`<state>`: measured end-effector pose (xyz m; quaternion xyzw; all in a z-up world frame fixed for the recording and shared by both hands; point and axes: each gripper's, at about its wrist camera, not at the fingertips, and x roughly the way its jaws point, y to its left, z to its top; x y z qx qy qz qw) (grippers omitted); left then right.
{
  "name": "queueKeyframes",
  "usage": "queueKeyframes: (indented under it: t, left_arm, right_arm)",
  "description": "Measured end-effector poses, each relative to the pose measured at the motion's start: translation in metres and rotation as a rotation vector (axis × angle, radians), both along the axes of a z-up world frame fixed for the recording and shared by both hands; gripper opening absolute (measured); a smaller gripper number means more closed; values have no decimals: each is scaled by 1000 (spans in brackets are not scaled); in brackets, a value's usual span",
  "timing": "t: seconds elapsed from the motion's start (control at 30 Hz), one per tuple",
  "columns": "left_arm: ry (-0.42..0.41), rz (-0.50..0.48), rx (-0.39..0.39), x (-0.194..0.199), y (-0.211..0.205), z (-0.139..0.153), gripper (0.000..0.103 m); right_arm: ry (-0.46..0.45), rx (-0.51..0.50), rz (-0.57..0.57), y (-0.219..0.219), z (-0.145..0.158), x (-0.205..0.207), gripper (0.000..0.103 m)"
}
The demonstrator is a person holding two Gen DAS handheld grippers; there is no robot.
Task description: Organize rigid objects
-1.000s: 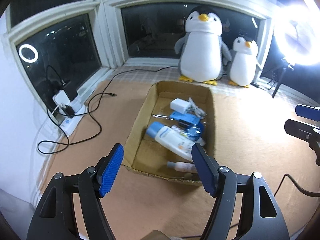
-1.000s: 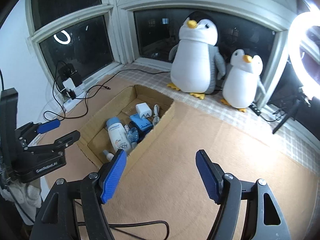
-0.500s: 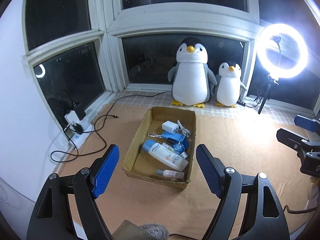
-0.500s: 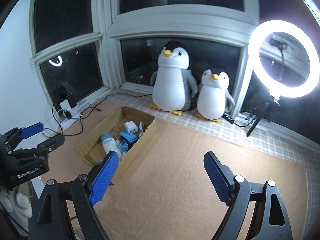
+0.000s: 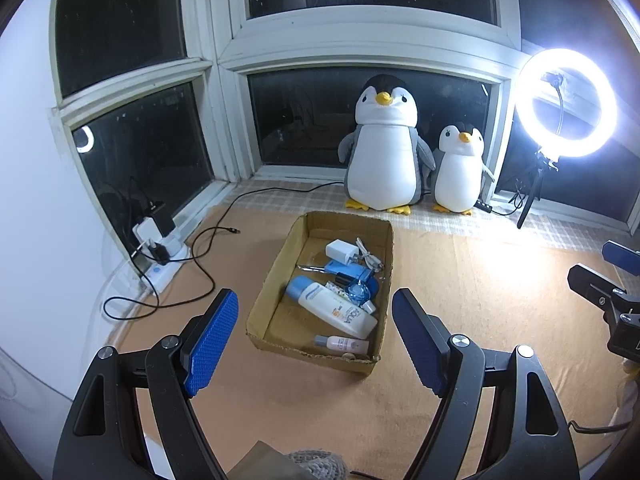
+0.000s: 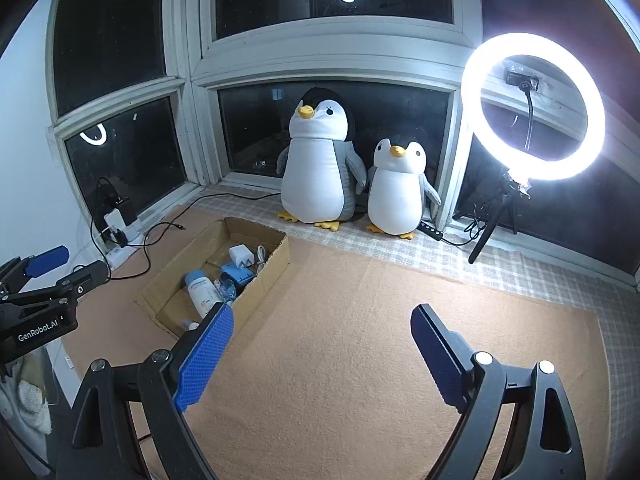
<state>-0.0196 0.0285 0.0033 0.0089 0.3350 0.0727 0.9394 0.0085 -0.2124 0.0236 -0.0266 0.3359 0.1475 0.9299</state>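
On left gripper (image 6: 52,266): "GenRobot.AI"; on bottle (image 5: 336,310): "AQUA".

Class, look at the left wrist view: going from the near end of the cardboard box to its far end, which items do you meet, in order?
Small pink-capped bottle → large white bottle with blue cap → blue flat item → white charger plug, all inside the cardboard box.

Tan mat (image 5: 460,280) bears cardboard box (image 5: 264,280), perhaps penguins (image 5: 384,152).
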Motion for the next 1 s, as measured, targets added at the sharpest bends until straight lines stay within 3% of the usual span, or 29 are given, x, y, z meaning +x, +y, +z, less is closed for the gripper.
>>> queueKeyframes:
  t: [1.0]
  left_arm:
    - [11,3,-8,6,2,-3,80]
  right_arm:
    - [17,-14,11,-2,-7,8,88]
